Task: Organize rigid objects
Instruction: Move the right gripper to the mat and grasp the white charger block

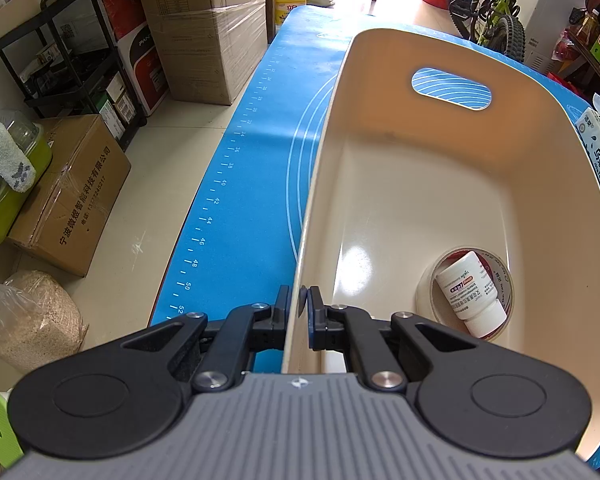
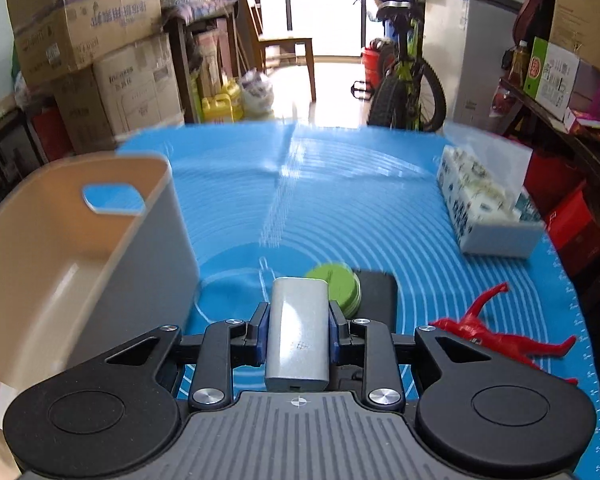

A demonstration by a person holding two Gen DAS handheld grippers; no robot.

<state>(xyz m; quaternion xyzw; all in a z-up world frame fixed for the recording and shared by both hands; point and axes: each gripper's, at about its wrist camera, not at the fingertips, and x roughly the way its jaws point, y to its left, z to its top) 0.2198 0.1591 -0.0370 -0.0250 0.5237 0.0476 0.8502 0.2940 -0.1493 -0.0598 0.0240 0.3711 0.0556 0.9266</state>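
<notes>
Black slab (image 2: 376,296) half behind green lid (image 2: 336,286)

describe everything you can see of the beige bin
The beige bin is a smooth, glossy, plastic-looking tub with rounded corners and an oval handle cutout in its far end wall. It stands upright on the blue mat. The left gripper is shut on its near-left rim. Inside, near one corner, lies a roll of tape with a white bottle resting on its side in the hole.

Cluttered home storeroom: stacked cardboard boxes (image 1: 204,28), a bicycle (image 2: 404,76), detergent jugs (image 2: 220,106)
</notes>
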